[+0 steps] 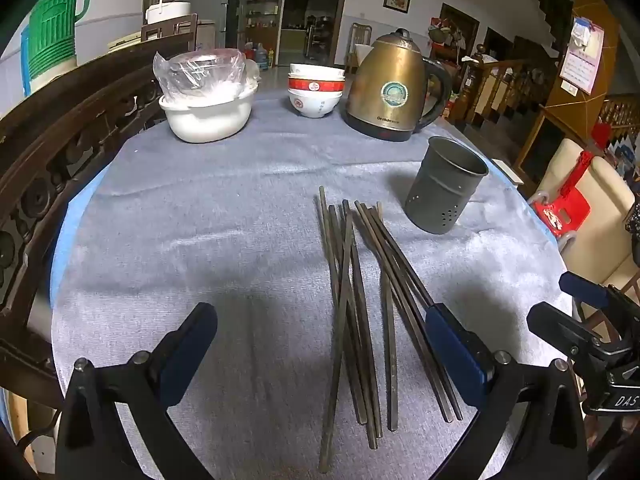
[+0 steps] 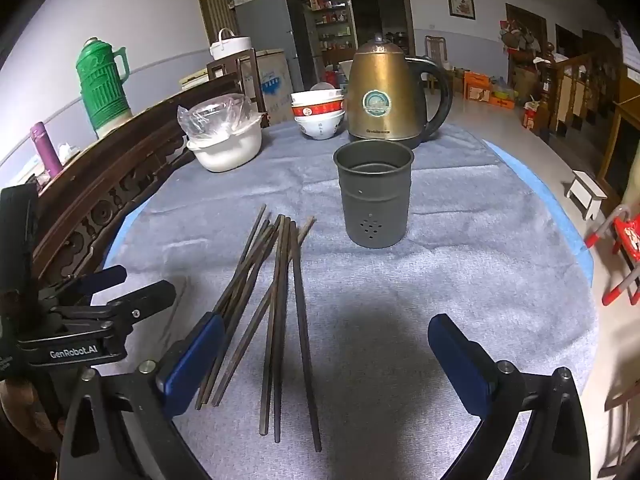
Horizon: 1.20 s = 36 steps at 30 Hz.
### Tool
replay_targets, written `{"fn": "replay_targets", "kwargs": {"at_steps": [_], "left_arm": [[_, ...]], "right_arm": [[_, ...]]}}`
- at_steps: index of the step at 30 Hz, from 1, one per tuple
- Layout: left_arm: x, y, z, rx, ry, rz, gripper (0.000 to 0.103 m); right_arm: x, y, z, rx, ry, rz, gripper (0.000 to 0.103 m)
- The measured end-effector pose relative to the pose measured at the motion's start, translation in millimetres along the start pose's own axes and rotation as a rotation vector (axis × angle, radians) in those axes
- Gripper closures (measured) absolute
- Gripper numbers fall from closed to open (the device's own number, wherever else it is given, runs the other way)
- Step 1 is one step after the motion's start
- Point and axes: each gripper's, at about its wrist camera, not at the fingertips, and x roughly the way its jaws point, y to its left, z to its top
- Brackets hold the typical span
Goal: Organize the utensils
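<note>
Several dark chopsticks (image 1: 360, 304) lie in a loose pile on the grey cloth; they also show in the right wrist view (image 2: 276, 312). An empty grey metal holder cup (image 1: 446, 186) with drain holes stands upright beyond them to the right, also in the right wrist view (image 2: 374, 194). My left gripper (image 1: 320, 336) is open and empty above the near ends of the chopsticks. My right gripper (image 2: 326, 344) is open and empty, right of the pile and in front of the cup. Each gripper shows at the edge of the other's view.
A brass kettle (image 1: 390, 88), stacked bowls (image 1: 316, 90) and a white pot with plastic-wrapped dishes (image 1: 208, 96) stand at the table's far side. A carved wooden chair back (image 1: 60, 152) runs along the left. A red stool (image 1: 568, 200) sits off the right edge.
</note>
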Motion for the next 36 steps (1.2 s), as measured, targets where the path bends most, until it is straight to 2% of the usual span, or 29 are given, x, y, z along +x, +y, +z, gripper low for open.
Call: {"fn": "replay_targets", "kwargs": {"at_steps": [6,36], "left_arm": [[1.6,-1.7,1.7,0.002,0.007,-0.001,0.0],[-4.6,7.3,-2.6,-0.013,-0.001,-0.015,0.0]], "right_arm": [[-11.5,9.0,-0.8,-0.014,-0.009,-0.007,0.0],[-4.4,5.2,-2.5,-0.015,0.014,-0.022,0.0]]}}
